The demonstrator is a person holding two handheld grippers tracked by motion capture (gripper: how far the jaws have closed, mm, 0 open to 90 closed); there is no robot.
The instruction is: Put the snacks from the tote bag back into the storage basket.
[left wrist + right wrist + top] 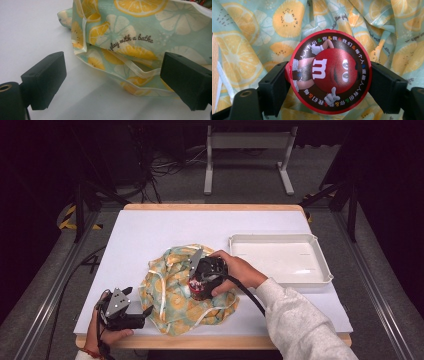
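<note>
A crumpled teal bag printed with orange slices (172, 287) lies on the white tabletop near its front edge. My right gripper (200, 287) hangs over the bag's middle, shut on a red and brown candy tub (199, 290). In the right gripper view the tub's round red lid (329, 72) faces the camera, with the jaws pressed on both sides and the bag's fabric (249, 37) behind. My left gripper (145, 312) rests at the front left of the table, open. In the left gripper view, the bag's hem (130, 67) lies just past the wide-apart jaws of the gripper (112, 80).
A white rectangular tray (280, 257) stands at the right of the table, beside the bag. The table's wooden front edge (210, 341) runs close under both hands. Cables and a metal frame stand on the floor beyond the far edge.
</note>
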